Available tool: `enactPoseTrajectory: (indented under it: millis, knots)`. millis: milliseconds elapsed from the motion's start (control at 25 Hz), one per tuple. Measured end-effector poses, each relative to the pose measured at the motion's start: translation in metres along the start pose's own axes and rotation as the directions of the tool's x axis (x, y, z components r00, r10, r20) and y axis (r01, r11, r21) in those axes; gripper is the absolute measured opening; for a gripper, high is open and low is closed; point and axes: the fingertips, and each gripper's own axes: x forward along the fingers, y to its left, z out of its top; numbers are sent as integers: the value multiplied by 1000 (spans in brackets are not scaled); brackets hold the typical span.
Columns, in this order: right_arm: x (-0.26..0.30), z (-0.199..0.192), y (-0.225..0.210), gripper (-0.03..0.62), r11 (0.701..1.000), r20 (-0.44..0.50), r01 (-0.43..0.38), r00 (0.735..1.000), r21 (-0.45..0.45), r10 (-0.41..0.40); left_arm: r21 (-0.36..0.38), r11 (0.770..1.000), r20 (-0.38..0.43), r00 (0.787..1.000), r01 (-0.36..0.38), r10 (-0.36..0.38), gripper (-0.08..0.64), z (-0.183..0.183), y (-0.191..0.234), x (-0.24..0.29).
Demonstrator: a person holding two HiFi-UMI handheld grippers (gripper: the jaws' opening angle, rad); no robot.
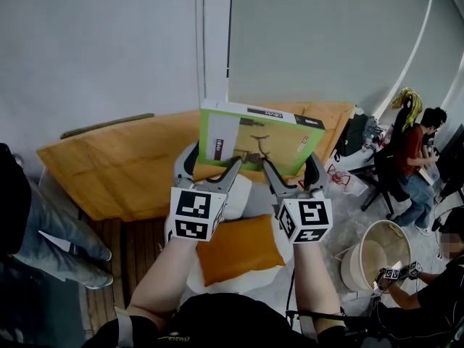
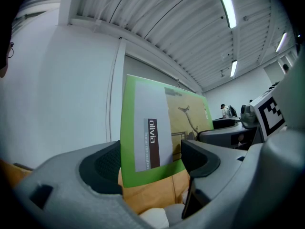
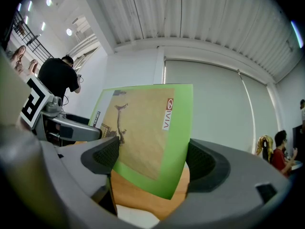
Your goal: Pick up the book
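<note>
Left gripper (image 1: 210,162) and right gripper (image 1: 292,167) clamp the book (image 1: 254,140); only head view shows an orange cushion (image 1: 239,251).

Wooden desk (image 1: 123,169): orange-brown top, angled front edge, back against the grey wall, w/ a thin olive bar (image 1: 109,124) along its far left edge (can't tell what). Floor next to it: dark slatted boards (image 1: 138,241) at left, pale floor (image 1: 348,216) at right. On the pale part: round cream tub (image 1: 377,256), white bag w/ red print (image 1: 342,178), office chair base (image 1: 377,194).
</note>
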Motion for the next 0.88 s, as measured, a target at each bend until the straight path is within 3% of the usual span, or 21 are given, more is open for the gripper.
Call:
enactPoseTrajectory:
  millis: [880]
  knots:
    - [2,-3,-1,413,1000,-16,5,1000,-7,-5,-6,1000,-3,1000,7,-7,383,-3,1,3]
